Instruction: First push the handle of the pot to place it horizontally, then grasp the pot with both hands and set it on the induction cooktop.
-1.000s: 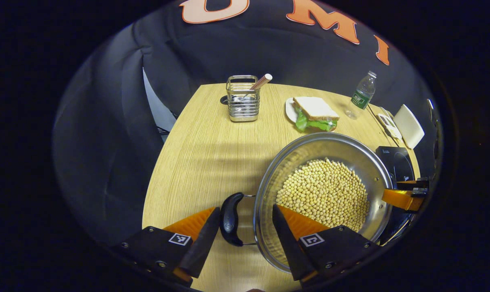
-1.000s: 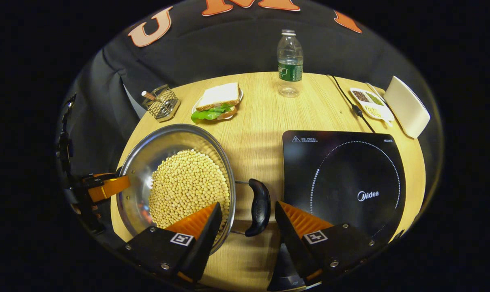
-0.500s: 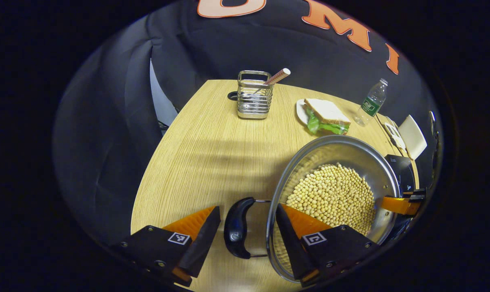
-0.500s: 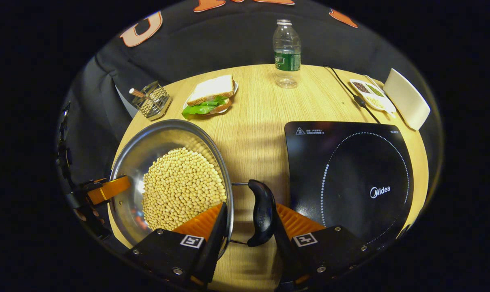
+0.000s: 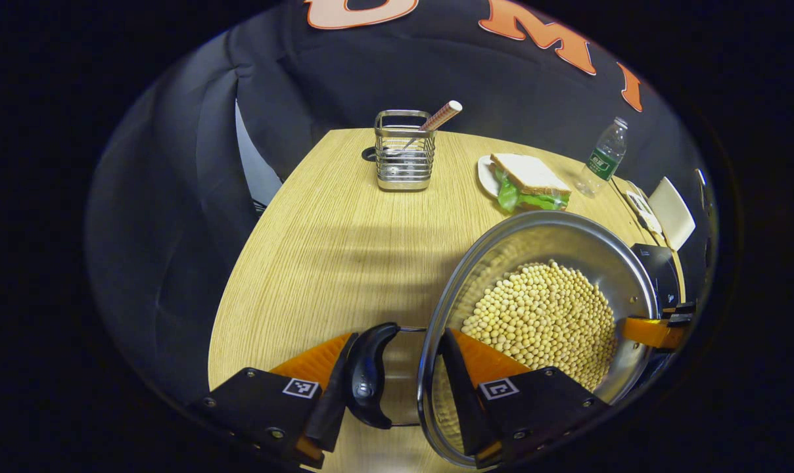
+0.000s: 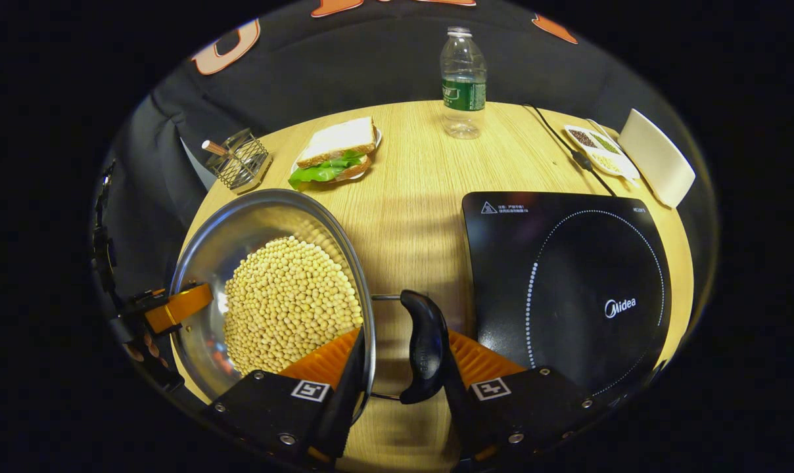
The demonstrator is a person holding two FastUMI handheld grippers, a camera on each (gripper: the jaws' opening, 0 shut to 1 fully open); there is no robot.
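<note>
A steel pot (image 5: 541, 226) holding soybeans (image 5: 541, 315) sits on the wooden table, left of the black induction cooktop (image 6: 568, 282) in the right gripper view. Both black side handles lie level. My left gripper (image 5: 397, 335) straddles the left handle (image 5: 367, 374). One finger touches the handle and the other reaches inside the rim with a small gap. My right gripper (image 6: 403, 335) is shut on the right handle (image 6: 426, 348), one finger inside the rim of the pot (image 6: 265, 197). The right gripper (image 5: 653, 328) and left gripper (image 6: 173, 309) also appear across the pot.
At the back stand a wire utensil holder (image 5: 403, 154), a sandwich on a plate (image 6: 334, 157) and a water bottle (image 6: 463, 85). A cable (image 6: 568, 151), a small spice dish (image 6: 601, 154) and a white block (image 6: 656, 157) lie behind the cooktop.
Both grippers moved in over the pot's handles and narrowed. The right one closed onto its handle. The left one narrowed less, until one finger met its handle.
</note>
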